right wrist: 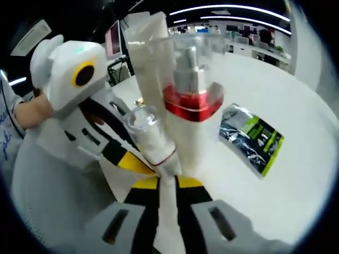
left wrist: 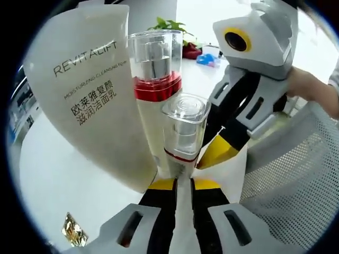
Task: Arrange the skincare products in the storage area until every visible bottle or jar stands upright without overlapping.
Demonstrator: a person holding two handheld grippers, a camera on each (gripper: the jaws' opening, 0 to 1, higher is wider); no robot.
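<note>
In my left gripper view, the left gripper (left wrist: 183, 182) has its yellow-tipped jaws closed in on the base of the small bottle (left wrist: 183, 135), a slim white one with a clear cap and a thin red band. It stands upright on the white table (left wrist: 58, 174). The right gripper (left wrist: 214, 153) reaches in from the right, its yellow tip touching the same bottle's lower side. A white mesh basket (left wrist: 296, 174) sits at the right edge.

Just behind the small bottle I see the taller bottle (left wrist: 156, 79) with a red collar and clear cap, also upright. Beside it leans the big white Revitalift tube (left wrist: 87, 90).

In my right gripper view, the right gripper (right wrist: 167, 182) is clamped on the small bottle (right wrist: 151, 140), which tilts to the left here, with the left gripper (right wrist: 130, 161) touching it from the left. Farther out on the table (right wrist: 296, 132) lies a green and dark sachet (right wrist: 253, 136), flat and well apart.
</note>
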